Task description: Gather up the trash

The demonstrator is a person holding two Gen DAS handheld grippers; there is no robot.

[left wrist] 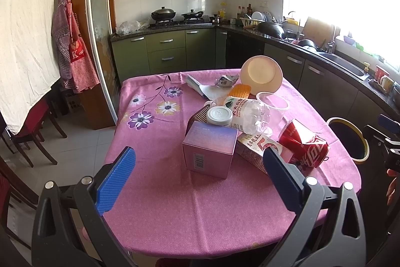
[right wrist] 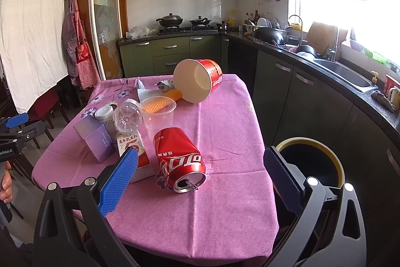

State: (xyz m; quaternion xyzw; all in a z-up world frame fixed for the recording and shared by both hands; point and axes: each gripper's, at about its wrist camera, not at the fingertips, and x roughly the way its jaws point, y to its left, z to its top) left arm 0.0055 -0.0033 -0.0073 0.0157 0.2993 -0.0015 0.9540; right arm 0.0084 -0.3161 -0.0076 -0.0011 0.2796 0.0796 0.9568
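Note:
Trash lies on a table with a pink cloth (left wrist: 175, 204): a purple box (left wrist: 208, 149), a milk carton (left wrist: 257, 148), a crushed red cola can (left wrist: 303, 144), a clear plastic bottle (left wrist: 246, 114), a clear cup (left wrist: 273, 105) and a tipped paper bowl (left wrist: 261, 74). My left gripper (left wrist: 200, 174) is open and empty, just short of the purple box. My right gripper (right wrist: 200, 174) is open and empty, with the cola can (right wrist: 178, 159) lying between its fingers' line of sight. A black bin with a yellow rim (right wrist: 313, 164) stands to the right of the table.
Dark chairs (left wrist: 37, 131) stand left of the table. Kitchen counters with a sink (right wrist: 350, 74) run along the right and back. An orange sponge (right wrist: 162, 100), crumpled paper (left wrist: 202, 88) and a small white-lidded jar (left wrist: 218, 115) also lie on the table.

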